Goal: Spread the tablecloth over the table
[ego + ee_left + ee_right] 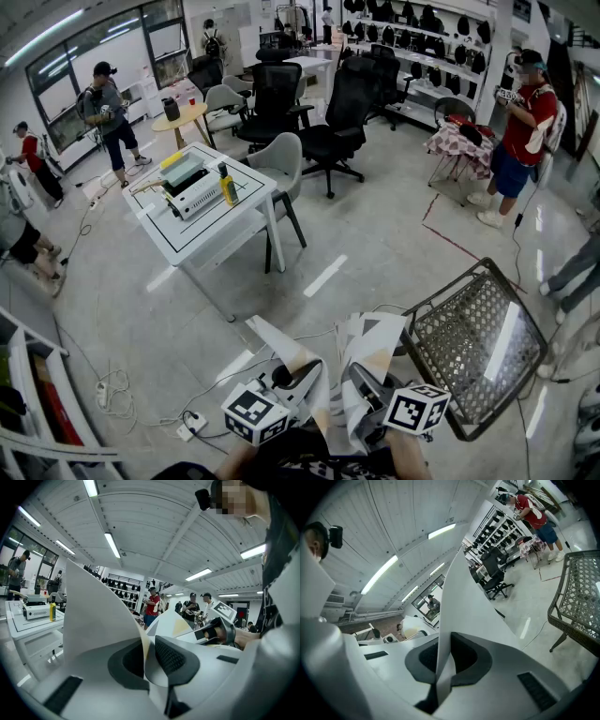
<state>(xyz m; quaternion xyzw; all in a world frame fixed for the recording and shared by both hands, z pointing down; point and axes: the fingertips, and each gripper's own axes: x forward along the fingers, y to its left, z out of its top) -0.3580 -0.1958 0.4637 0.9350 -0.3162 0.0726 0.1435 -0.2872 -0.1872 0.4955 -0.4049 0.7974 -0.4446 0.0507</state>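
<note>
The tablecloth (361, 352) is white with grey and tan shapes, and it hangs folded in front of me at the bottom of the head view. My left gripper (300, 378) is shut on one edge of it. In the left gripper view the cloth (93, 620) rises from the closed pads (171, 658). My right gripper (363, 382) is shut on another edge, and in its own view the tablecloth (464, 606) stands straight up out of the jaws. The two grippers are close together. A dark metal mesh table (473, 342) stands just to the right, also seen as the mesh table (581, 592).
A white table (246, 220) with a box, a yellow bottle and other items stands ahead on the left, with a grey chair (281, 164) behind it. Black office chairs (342, 112) stand further back. Cables and a power strip (192, 424) lie on the floor. Several people stand around the room.
</note>
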